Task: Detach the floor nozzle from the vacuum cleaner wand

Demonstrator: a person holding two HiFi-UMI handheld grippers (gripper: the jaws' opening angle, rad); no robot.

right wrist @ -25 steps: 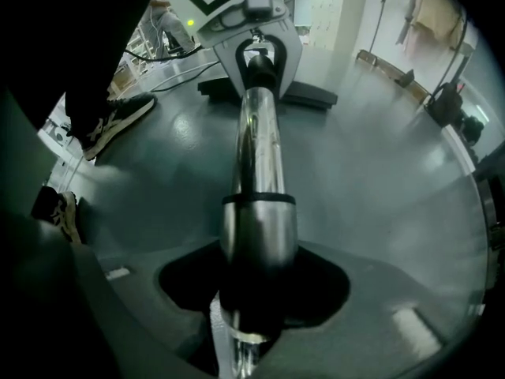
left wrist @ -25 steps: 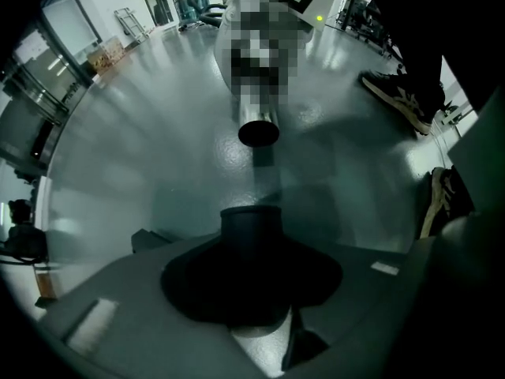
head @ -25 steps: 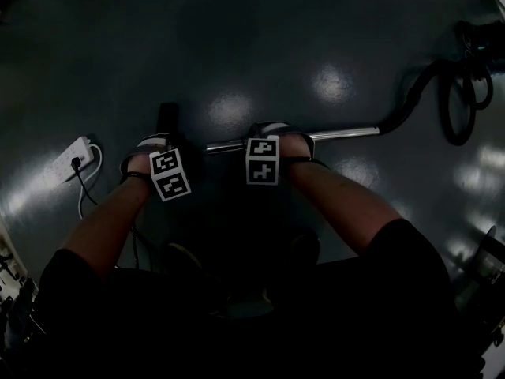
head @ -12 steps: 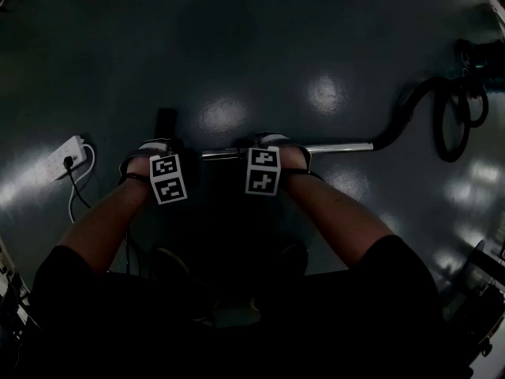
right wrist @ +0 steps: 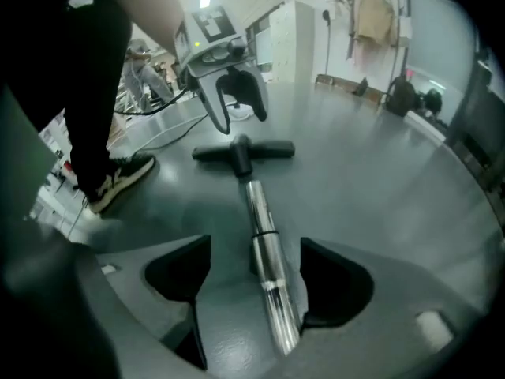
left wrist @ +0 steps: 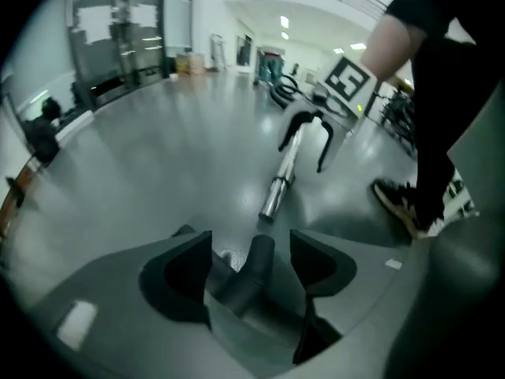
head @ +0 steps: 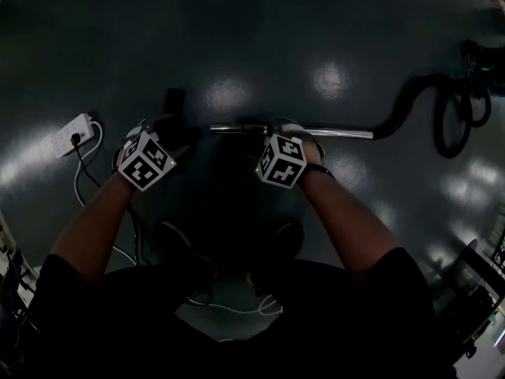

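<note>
The chrome wand (head: 339, 133) lies on the dark floor. Its black floor nozzle (head: 172, 105) lies at the wand's left end. My left gripper (head: 164, 133) hovers over the nozzle, its jaws just opened wide. In the left gripper view the nozzle's dark neck (left wrist: 254, 263) stands between the open jaws untouched, and the wand's end (left wrist: 276, 188) lies a short gap beyond it. My right gripper (head: 280, 131) hangs over the wand, jaws also just opened. The wand (right wrist: 267, 267) runs between them, free of both pads, toward the T-shaped nozzle (right wrist: 241, 151).
A white power strip (head: 72, 150) with a cable lies at the left. The black hose (head: 410, 105) curls into a coil (head: 456, 109) at the far right. The person's shoes (head: 177, 251) stand just behind the grippers.
Both hands have lifted and rolled, so the marker cubes now sit tilted. The wand and nozzle stay on the floor.
</note>
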